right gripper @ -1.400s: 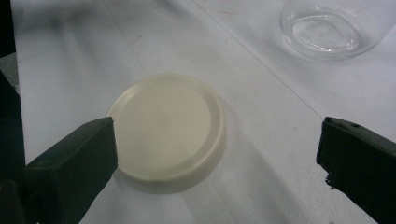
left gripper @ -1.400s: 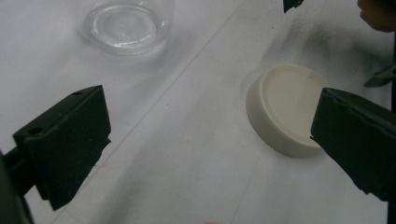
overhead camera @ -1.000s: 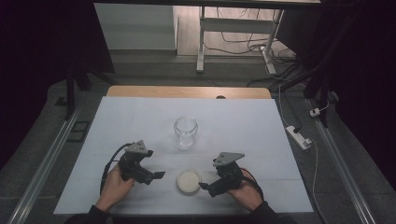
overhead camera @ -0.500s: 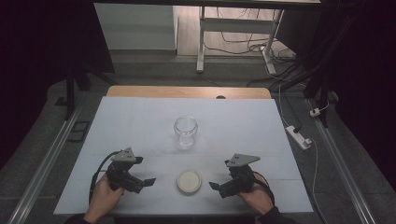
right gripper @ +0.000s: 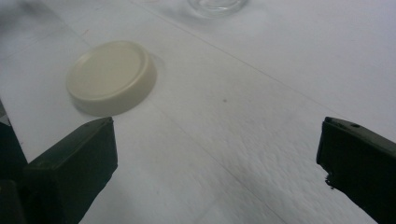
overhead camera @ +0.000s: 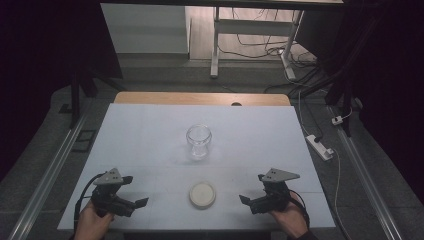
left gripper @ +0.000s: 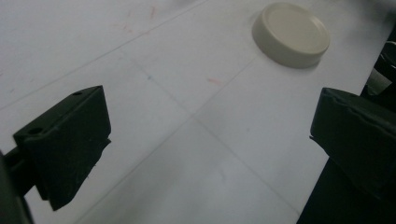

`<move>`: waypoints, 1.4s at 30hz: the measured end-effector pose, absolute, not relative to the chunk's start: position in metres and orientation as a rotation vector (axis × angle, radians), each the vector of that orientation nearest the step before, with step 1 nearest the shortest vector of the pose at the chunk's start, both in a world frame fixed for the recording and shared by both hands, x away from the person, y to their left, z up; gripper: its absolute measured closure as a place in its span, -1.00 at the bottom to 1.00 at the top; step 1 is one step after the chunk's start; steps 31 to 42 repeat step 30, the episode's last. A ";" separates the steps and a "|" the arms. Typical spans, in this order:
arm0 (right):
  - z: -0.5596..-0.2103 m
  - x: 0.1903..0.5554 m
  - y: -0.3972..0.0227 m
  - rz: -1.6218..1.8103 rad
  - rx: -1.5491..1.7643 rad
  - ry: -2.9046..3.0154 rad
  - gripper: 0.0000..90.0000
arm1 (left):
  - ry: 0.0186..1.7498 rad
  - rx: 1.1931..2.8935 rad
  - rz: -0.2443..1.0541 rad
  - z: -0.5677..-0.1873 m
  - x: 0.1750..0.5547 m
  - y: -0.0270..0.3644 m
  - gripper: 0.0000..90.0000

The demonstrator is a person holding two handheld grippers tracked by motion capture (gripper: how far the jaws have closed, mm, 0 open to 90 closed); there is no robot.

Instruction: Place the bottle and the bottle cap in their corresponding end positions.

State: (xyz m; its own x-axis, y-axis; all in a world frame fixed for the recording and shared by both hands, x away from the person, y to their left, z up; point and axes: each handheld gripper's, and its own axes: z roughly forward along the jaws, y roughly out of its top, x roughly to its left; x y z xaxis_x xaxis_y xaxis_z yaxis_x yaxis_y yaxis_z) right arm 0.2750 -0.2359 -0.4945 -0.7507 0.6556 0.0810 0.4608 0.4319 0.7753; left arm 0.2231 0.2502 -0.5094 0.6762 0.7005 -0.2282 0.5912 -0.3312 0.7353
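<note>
A cream round lid [overhead camera: 202, 194] lies flat near the front middle of the white table [overhead camera: 150, 140]. Behind it an empty clear glass jar [overhead camera: 199, 141] stands upright. My left gripper [overhead camera: 137, 204] rests at the front left, open, its jaws pointing right toward the lid [left gripper: 291, 34]. My right gripper [overhead camera: 245, 201] rests at the front right, open, jaws pointing left at the lid [right gripper: 111, 76]. Nothing sits between either pair of jaws. The jar's base [right gripper: 216, 5] shows at the top of the right gripper view.
A wooden strip [overhead camera: 200, 98] borders the table's far edge. A power strip [overhead camera: 320, 146] and cables lie on the floor to the right. A white frame leg [overhead camera: 215, 45] stands beyond the table. The front table edge is just below both hands.
Both grippers have drawn back from the lid, the left one to the left and the right one to the right, toward the front edge. Lid and jar have stayed put.
</note>
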 end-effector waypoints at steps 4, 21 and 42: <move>-0.494 0.271 -0.248 1.210 1.024 2.412 -1.00 | 1.021 2.015 0.166 -0.511 0.214 0.260 -1.00; -0.499 0.246 -0.287 1.077 1.166 2.343 -1.00 | 1.138 2.001 0.203 -0.523 0.189 0.284 -1.00; -0.498 0.241 -0.293 1.052 1.199 2.331 -1.00 | 1.171 1.985 0.208 -0.523 0.186 0.288 -1.00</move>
